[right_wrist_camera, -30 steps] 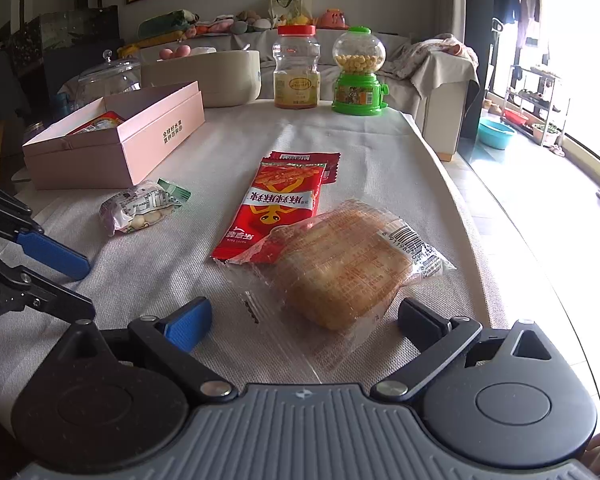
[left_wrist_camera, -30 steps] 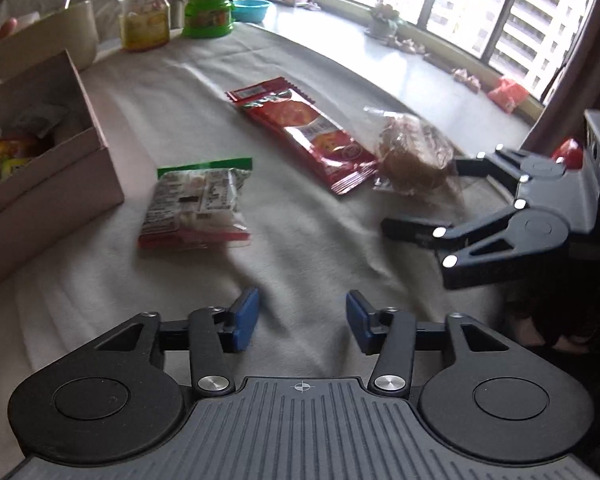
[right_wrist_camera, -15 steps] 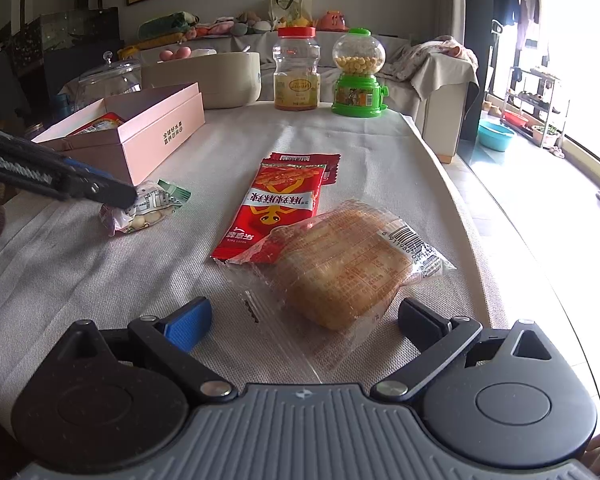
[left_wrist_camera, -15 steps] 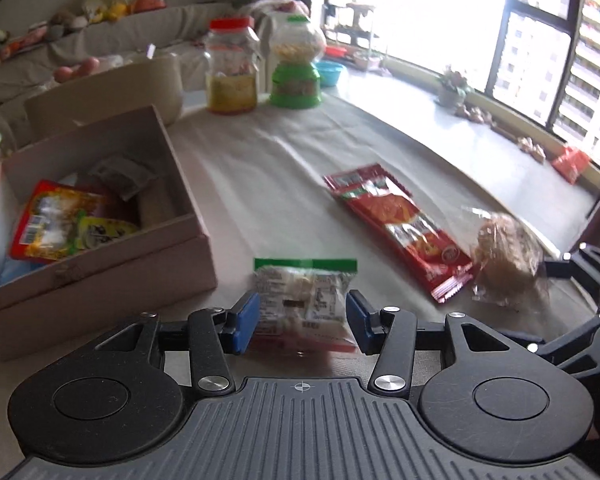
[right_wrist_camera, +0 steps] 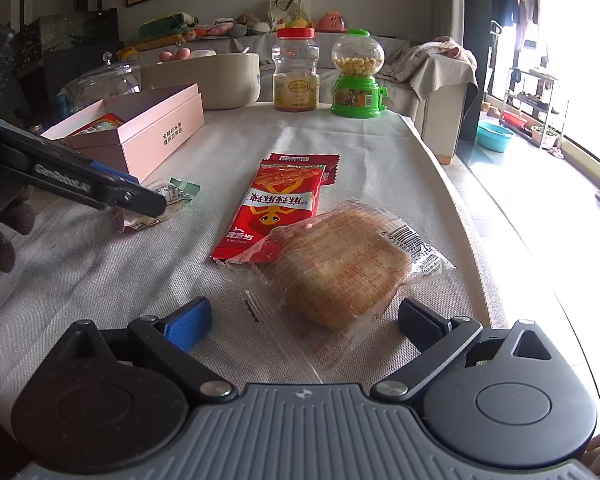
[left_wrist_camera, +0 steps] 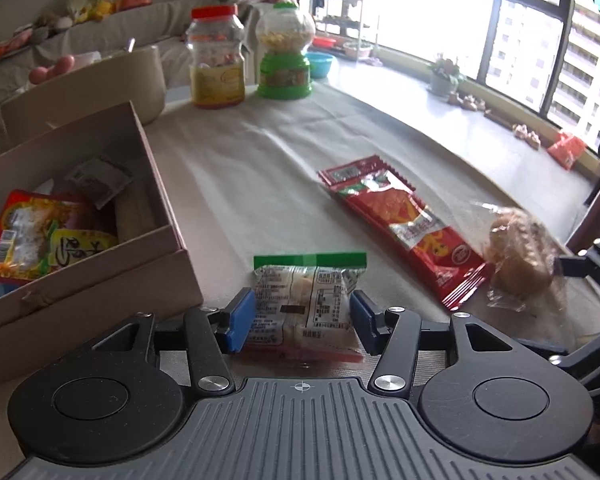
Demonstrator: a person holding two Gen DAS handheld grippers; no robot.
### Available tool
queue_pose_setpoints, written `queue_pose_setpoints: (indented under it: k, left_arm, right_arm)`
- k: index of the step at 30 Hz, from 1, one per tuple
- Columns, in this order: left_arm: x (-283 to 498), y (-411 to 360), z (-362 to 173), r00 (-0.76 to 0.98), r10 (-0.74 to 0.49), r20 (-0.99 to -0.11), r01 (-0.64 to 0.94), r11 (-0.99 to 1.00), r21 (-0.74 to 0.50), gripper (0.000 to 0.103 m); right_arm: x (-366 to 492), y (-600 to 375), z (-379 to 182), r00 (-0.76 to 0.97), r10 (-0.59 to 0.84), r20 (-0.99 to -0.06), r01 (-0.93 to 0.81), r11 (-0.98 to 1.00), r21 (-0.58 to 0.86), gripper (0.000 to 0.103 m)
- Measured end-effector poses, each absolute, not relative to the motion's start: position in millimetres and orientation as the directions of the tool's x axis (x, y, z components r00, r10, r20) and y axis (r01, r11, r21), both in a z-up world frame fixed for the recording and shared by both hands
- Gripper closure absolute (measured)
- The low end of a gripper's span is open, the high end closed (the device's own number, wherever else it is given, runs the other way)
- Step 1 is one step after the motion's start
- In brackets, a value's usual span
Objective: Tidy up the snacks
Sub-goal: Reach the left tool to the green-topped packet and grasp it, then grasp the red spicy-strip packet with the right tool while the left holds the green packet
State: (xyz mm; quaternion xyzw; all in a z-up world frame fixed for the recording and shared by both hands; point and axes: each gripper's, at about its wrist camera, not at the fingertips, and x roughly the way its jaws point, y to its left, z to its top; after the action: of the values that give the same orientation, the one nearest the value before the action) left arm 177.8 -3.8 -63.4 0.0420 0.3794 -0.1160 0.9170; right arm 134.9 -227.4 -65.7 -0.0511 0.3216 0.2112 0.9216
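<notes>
Green-edged snack pack [left_wrist_camera: 305, 300] between left tongs [left_wrist_camera: 302, 323]

The table is viewed low and close by 2 wrist cameras; the pink box [left_wrist_camera: 100, 240], red packet [right_wrist_camera: 278, 204] and bread [right_wrist_camera: 340, 268] are shared.

Left gripper [left_wrist_camera: 302, 322] low at 6 o'clock, blue pads [left_wrist_camera: 241, 319] straddling the green-edged snack packet [left_wrist_camera: 306, 300], which lies on the tablecloth [left_wrist_camera: 260, 168]; contact unclear. Pink box [left_wrist_camera: 100, 276] at 9 o'clock holds packets. Red snack packet [left_wrist_camera: 404, 226] at 2 o'clock, overlapped by the wrapped bread [left_wrist_camera: 520, 258] at 3. Right gripper [left_wrist_camera: 592, 280] at the right edge.
</notes>
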Motion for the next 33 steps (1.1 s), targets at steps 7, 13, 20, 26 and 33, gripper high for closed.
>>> queue_pose_setpoints:
  k: [7, 13, 20, 26, 33]
  left_arm:
    - [192.0, 0.6, -74.2, 0.699, -0.193, -0.688, 0.224, 0.974, -0.045, 0.034]
    - [189.5, -1.1, -74.2, 0.695, -0.196, -0.691, 0.248, 0.968, -0.026, 0.033]
    - [182.9, -4.2, -74.4, 0.703, -0.174, -0.689, 0.226, 0.974, -0.016, 0.033]
    - [160.6, 2.2, -73.3, 0.697, -0.185, -0.693, 0.251, 0.968, -0.005, 0.033]
    - [100.9, 31.7, -67.3, 0.679, -0.176, -0.713, 0.168, 0.982, -0.082, 0.04]
  right_arm:
    - [133.2, -229.0, -65.1, 0.69, 0.377, -0.618, -0.438, 0.897, 0.058, 0.0]
    - [134.7, -227.9, -62.9, 0.669, 0.374, -0.642, -0.442, 0.895, 0.061, 0.0]
    - [133.8, -229.6, -61.9, 0.67, 0.38, -0.637, -0.451, 0.891, 0.057, 0.001]
    - [143.2, -244.5, -19.1, 0.737, 0.371, -0.565, -0.402, 0.912, 0.075, 0.002]
    - [213.9, -213.4, 0.7, 0.588, 0.442, -0.678, -0.446, 0.876, 0.185, 0.004]
